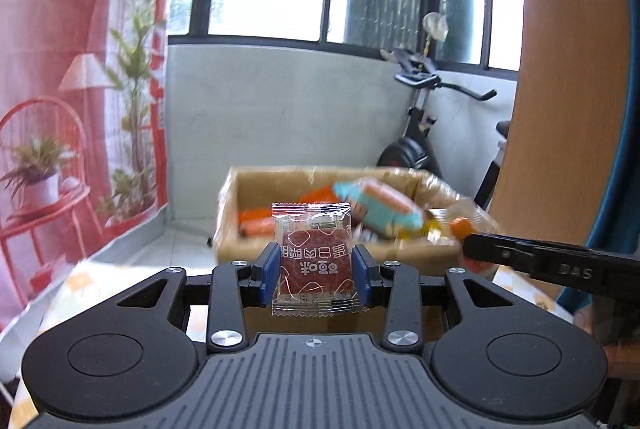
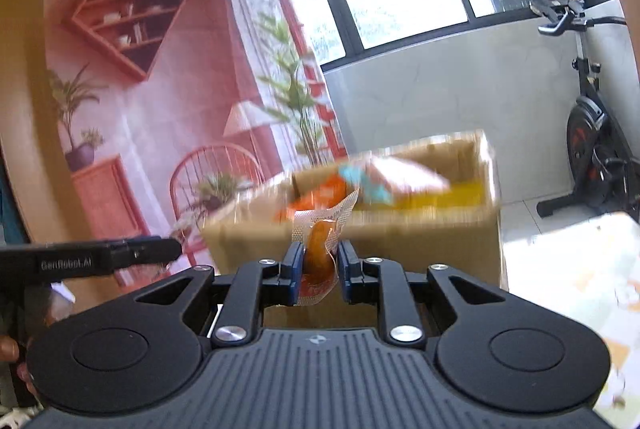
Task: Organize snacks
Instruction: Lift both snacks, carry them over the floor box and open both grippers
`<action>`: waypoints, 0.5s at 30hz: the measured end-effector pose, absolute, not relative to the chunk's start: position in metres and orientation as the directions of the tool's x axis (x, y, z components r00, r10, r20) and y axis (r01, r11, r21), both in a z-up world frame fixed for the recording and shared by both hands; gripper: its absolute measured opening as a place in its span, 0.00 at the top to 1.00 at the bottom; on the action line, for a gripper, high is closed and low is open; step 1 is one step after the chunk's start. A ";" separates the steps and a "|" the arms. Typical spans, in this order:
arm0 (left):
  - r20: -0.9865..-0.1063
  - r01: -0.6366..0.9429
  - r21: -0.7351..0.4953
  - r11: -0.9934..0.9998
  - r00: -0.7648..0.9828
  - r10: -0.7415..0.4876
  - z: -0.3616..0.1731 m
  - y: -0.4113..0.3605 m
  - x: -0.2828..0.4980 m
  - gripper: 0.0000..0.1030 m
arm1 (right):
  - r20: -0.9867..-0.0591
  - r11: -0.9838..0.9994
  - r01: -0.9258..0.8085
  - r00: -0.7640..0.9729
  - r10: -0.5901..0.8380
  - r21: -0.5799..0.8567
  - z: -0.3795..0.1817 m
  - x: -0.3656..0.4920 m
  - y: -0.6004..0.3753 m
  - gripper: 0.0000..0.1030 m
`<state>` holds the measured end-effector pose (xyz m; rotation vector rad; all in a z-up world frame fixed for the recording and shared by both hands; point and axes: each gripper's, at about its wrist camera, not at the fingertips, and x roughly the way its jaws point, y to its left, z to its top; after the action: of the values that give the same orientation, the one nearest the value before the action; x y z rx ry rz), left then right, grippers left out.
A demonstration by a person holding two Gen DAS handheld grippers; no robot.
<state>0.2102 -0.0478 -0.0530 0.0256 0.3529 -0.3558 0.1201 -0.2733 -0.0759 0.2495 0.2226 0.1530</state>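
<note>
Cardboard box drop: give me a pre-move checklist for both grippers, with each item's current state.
1. Left gripper has its snack: ok, shut on the red square packet, pads on both side edges.
2. Right gripper has its snack: ok, shut on the orange-brown packet, though the packet looks crumpled.
3. Cardboard box open on top: ok, snacks already lie inside.
4. Room left in the box: cannot tell, contents are motion-blurred.
5. Grippers apart from each other: ok, the right one shows at the left view's right edge, not touching.
6. Packets above the box opening: not ok, both sit short of the near wall.
</note>
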 end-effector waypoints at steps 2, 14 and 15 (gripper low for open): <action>-0.331 0.355 -0.021 0.935 0.880 -0.342 -0.046 -0.058 0.222 0.60 | -0.199 0.963 -0.119 0.965 0.169 0.243 -0.063 0.136 -0.273 0.80; -0.412 0.329 -0.024 0.944 0.857 -0.309 -0.049 -0.069 0.287 0.60 | -0.265 0.983 -0.093 0.955 0.133 0.156 -0.048 0.218 -0.266 0.80; -0.416 0.327 -0.020 0.945 0.856 -0.306 -0.049 -0.069 0.290 0.60 | -0.268 0.983 -0.094 0.954 0.133 0.155 -0.051 0.221 -0.265 0.80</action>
<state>0.2897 -0.0689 -0.0493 0.0519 0.4286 -0.3327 0.2205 -0.2654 -0.0507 0.1418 0.2815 0.1157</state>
